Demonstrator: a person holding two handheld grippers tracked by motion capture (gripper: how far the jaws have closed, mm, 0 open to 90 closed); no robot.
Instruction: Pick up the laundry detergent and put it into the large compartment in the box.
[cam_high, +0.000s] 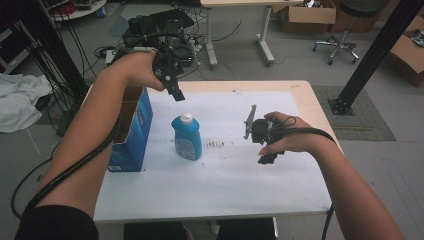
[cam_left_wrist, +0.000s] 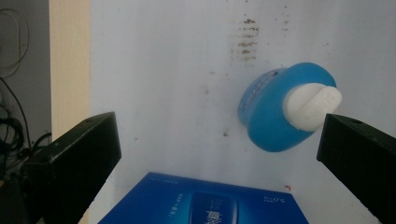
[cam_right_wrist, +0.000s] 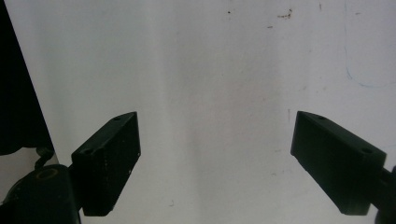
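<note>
Blue bottle (cam_high: 187, 138): glossy blue plastic, squat and rounded at the shoulders, standing upright on the white sheet left of centre, a pale label on its front.
Cap (cam_left_wrist: 311, 106): white, smooth and stubby; from the left gripper view we're looking nearly straight down on it, just beside the right-hand jaw's tip.
Left gripper (cam_high: 173, 90): up in the air, above and behind the bottle, tipped downward; its blocky matte-black jaws are spread wide with nothing between them, and the bottle sits off toward one jaw rather than centred.
Right gripper (cam_high: 265, 157): held low over the right half of the sheet, well apart from the bottle; its jaws stand wide apart, bare paper between them, gripping nothing.
Grey plate (cam_high: 249, 122): flat, thin, standing on edge on the right gripper.
Box (cam_high: 131, 131): blue cardboard, tall and rectangular, top flaps open, standing at the table's left edge, near the bottle but not touching it.
Sheet (cam_high: 225, 180): white paper, matte, covering most of the table, with a patch of dark brown specks just right of the bottle — stains or print, hard to say at this distance.
Table (cam_high: 314, 105): light wood, showing along the far and right edges.
</note>
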